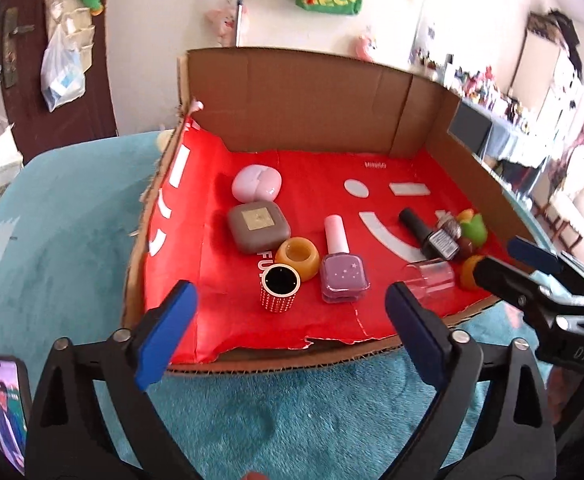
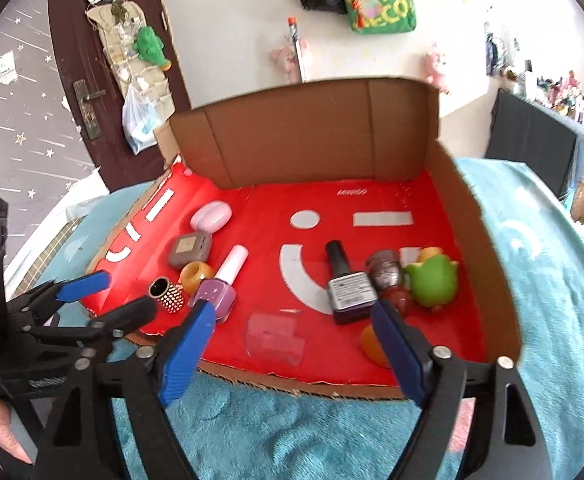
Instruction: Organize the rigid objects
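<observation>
Cardboard tray (image 1: 292, 88) holds the purple nail-polish bottle (image 1: 341, 276) near its front edge. Only the right view shows the green toy (image 2: 431, 280) fully. Left hand-held gripper (image 1: 290, 312) and right hand-held gripper (image 2: 292, 332) are both spread, empty.

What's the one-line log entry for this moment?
left gripper: open, empty | right gripper: open, empty | both at box front edge | purple polish, clear cup nearest

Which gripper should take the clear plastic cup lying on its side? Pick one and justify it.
Right. The clear plastic cup lies directly between the open fingers of the right gripper, near the box's front edge. The left gripper faces the studded cap instead.
</observation>
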The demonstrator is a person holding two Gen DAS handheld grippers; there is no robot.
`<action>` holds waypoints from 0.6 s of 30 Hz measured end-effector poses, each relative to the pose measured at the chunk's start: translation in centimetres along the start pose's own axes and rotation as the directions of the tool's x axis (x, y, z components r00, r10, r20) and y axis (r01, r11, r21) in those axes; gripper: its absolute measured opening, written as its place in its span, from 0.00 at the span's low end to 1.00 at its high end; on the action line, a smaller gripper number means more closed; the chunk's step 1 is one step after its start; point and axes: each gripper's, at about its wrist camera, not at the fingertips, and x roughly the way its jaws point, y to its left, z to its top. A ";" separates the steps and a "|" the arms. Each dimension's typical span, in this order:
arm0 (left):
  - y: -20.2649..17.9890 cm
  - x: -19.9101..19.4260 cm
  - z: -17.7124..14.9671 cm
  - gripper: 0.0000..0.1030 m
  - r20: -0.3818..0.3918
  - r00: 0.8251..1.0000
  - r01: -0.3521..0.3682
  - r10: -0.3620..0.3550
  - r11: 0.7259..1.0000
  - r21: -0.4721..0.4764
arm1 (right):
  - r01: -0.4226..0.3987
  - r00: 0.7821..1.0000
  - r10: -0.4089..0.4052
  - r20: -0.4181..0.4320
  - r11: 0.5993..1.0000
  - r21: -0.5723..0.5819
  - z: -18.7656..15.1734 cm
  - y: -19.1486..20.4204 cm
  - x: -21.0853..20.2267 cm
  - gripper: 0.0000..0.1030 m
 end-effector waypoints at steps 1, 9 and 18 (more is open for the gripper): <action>0.2 -0.3 -0.1 0.97 0.009 1.000 -0.006 0.006 1.000 -0.009 | 0.010 1.000 -0.010 0.013 1.000 -0.001 -0.1 0.0 -0.3 0.96; 0.6 -1.4 -1.5 1.00 0.079 0.990 -0.113 0.115 0.993 -0.035 | 0.118 0.989 -0.118 0.085 0.993 0.012 -1.4 -0.6 -1.3 1.00; -0.6 -0.9 -2.4 1.00 0.101 0.972 -0.218 0.213 0.975 0.036 | 0.177 0.982 -0.178 0.057 0.984 0.024 -2.7 -1.5 0.0 1.00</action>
